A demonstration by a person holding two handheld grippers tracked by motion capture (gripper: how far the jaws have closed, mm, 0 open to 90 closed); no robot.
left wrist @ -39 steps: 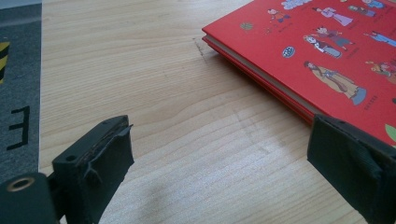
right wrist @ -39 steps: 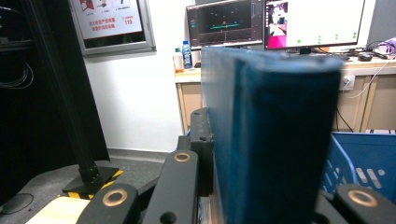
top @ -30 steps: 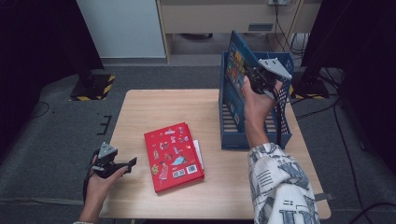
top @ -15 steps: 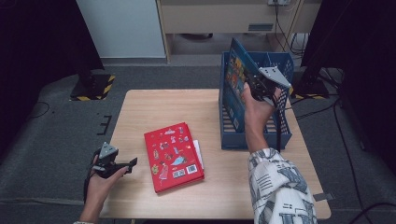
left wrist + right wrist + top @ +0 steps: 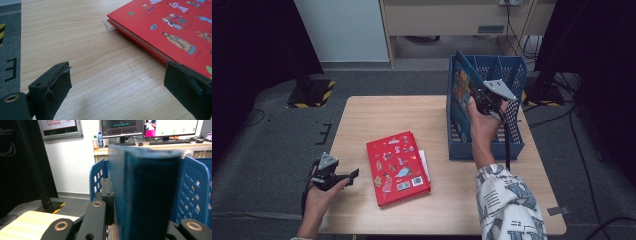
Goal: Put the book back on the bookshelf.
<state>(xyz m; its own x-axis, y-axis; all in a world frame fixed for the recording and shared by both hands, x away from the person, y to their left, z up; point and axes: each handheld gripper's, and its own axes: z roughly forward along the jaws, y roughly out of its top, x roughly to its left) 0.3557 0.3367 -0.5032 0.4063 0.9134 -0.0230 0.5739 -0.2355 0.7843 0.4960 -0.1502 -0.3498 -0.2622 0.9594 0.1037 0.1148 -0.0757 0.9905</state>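
Here my right gripper (image 5: 482, 98) clamps the blue book (image 5: 460, 90) upright inside the crate's (image 5: 486, 149) left wall; my left gripper (image 5: 343, 178) gapes beside the red book's (image 5: 397, 167) edge.

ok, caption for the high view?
Right gripper lowers a blue book into the blue crate; red book waits.

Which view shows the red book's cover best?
The high view: the whole red book lies flat on the table, full cover visible. The left gripper view catches one corner and its page edges beyond the open left tongs.
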